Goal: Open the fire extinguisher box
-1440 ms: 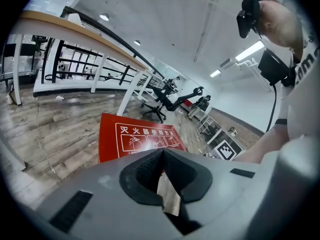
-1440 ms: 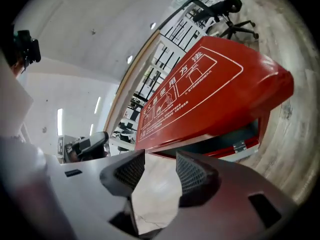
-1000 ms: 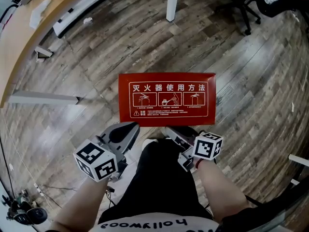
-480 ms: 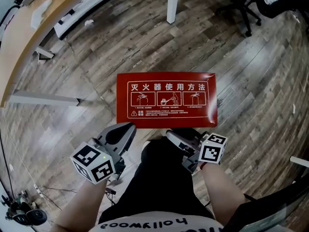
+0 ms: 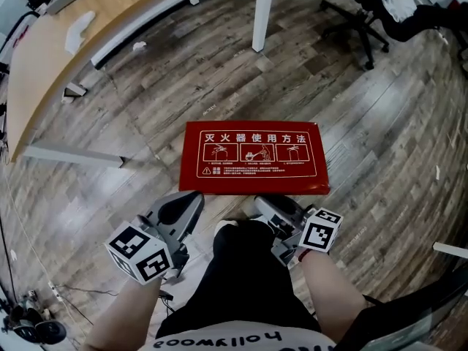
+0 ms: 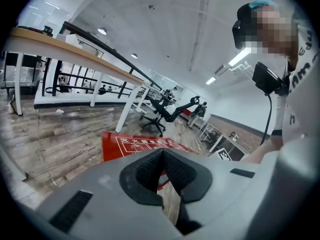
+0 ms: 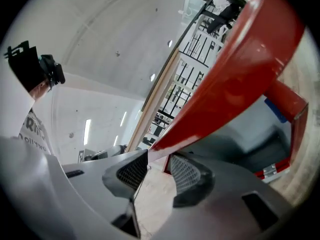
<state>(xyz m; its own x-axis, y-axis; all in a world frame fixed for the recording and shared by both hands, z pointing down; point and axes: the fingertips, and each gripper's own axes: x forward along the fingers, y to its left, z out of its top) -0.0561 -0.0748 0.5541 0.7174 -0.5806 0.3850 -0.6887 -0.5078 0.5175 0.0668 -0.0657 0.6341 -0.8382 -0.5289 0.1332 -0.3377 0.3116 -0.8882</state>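
Observation:
A red fire extinguisher box lies on the wood floor, and its lid (image 5: 252,156) carries white printed instructions. My right gripper (image 5: 265,202) is at the lid's near edge. In the right gripper view its jaws have just been closing, and they now pinch the lid's thin edge (image 7: 240,69) at their tips (image 7: 157,159). The lid is tilted up there, showing the grey inside (image 7: 250,134) and a red wall (image 7: 285,101). My left gripper (image 5: 191,199) hovers just short of the near left corner of the lid (image 6: 135,144). Its pads (image 6: 162,156) meet with nothing between them.
A long wooden desk (image 5: 73,57) curves along the upper left, with a white desk leg (image 5: 262,6) behind the box. An office chair (image 5: 358,13) stands at the upper right. The person's black shorts (image 5: 248,269) fill the space between the two grippers. Cables (image 5: 36,320) lie at the lower left.
Both grippers have risen. The lid's near edge has come up with the right gripper, and its front lip now shows.

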